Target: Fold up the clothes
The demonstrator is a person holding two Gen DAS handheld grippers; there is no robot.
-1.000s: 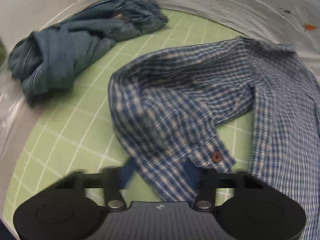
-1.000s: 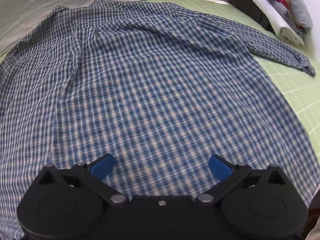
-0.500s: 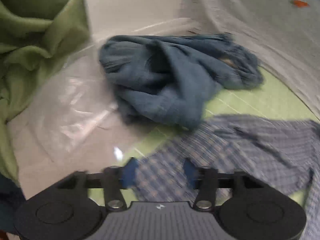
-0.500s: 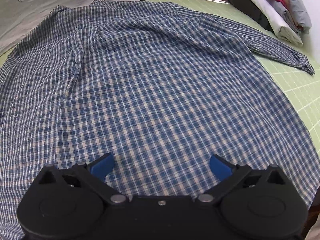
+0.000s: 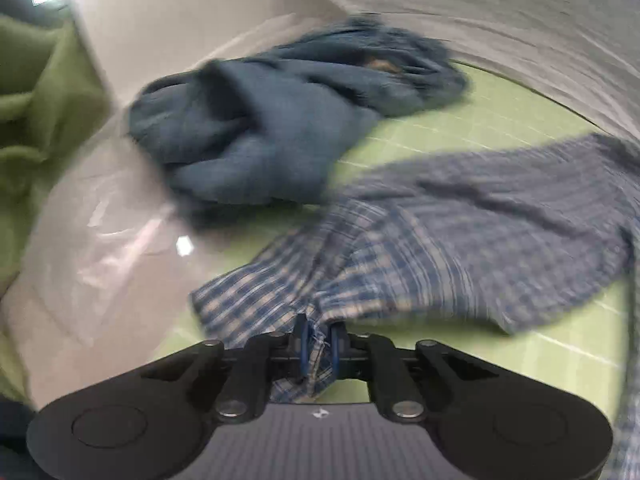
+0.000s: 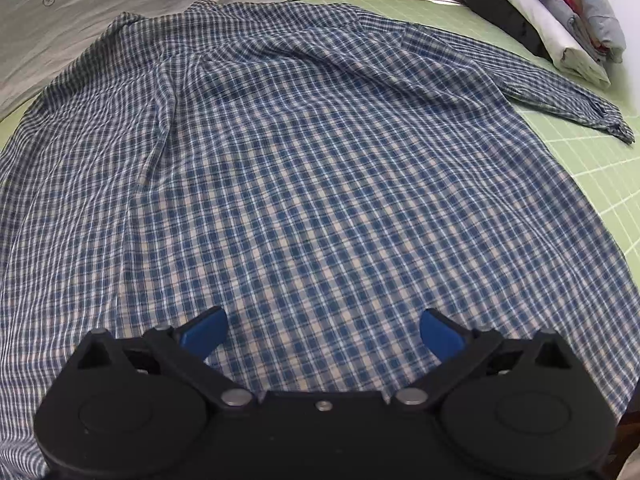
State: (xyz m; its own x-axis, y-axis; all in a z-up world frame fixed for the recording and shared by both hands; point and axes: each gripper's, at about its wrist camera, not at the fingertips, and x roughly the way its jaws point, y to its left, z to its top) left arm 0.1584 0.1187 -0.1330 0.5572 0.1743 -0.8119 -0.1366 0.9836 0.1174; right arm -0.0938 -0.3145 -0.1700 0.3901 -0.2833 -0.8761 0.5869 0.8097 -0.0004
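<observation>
Left claw [image 5: 319,344] clamped down on the cuff end of the plaid shirt [image 6: 304,184], jaws just pulled in tight with a bunch of checked fabric pinched between the blue pads [image 5: 303,342] (a bit of frayed edge poking out right at the grip). Sleeve [image 5: 460,236] stretched away from that claw toward the right of the left wrist view, draped over the green gridded mat [image 5: 500,120]. Whole view pretty smeared, so not much fine detail there.

Crumpled blue denim garment [image 5: 272,136] heaped just past the sleeve, partly on the mat and partly off its edge onto clear plastic sheeting [image 5: 112,240]. Green cloth [image 5: 36,100] bunched up at the far left. Pale grey sheet [image 5: 500,28] running behind everything.

Right claw [image 6: 323,330] spread wide, nothing between the blue fingers [image 6: 204,330], hanging over the lower back panel of the shirt. Can't tell if the tips actually touch the cloth. Shirt spread mostly flat across the surface, a few soft ridges toward the upper left, other sleeve [image 6: 560,104] lying out to the right with its cuff on bare mat.

Stack of folded clothes [image 6: 568,28] in the top right corner (white, grey, something red on top), well clear of the shirt.
</observation>
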